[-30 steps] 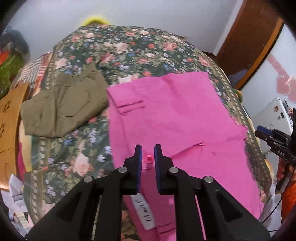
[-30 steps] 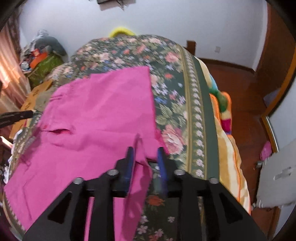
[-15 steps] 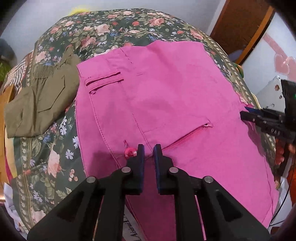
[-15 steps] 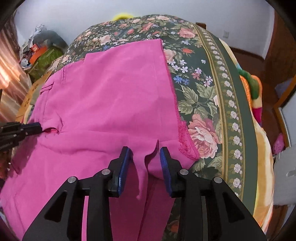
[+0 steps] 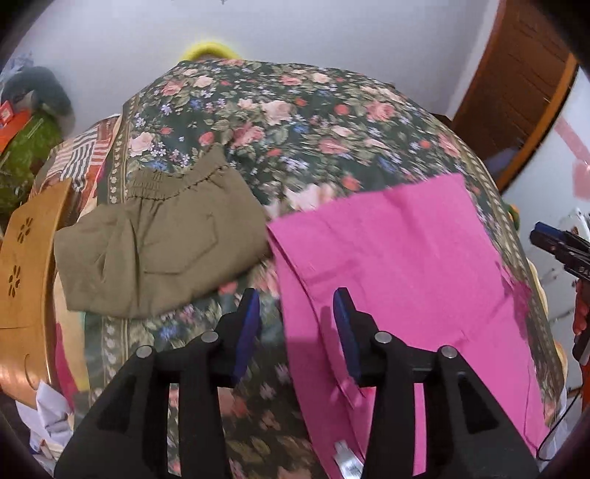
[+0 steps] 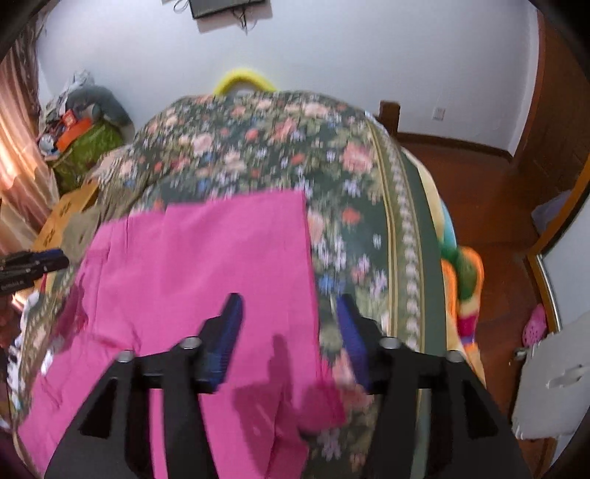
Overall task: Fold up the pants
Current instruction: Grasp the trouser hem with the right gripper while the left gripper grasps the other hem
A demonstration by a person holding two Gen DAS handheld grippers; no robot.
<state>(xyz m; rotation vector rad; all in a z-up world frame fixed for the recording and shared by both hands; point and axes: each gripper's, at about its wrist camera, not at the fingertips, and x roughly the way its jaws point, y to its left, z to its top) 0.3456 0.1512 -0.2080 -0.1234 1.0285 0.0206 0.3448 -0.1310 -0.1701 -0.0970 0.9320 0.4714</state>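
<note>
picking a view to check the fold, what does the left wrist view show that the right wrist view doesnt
Only the left wrist view shows the whole folded olive pants beside the pink pants, a wooden board at the bed's edge, and a white label at the pink pants' near end.

Only the right wrist view shows the bed's far side: a colourful blanket, the wooden floor and a wall-mounted screen.

Both show the pink pants, the floral bedspread and both tools: left tool, right tool, jaws just opened, gripping nothing.
</note>
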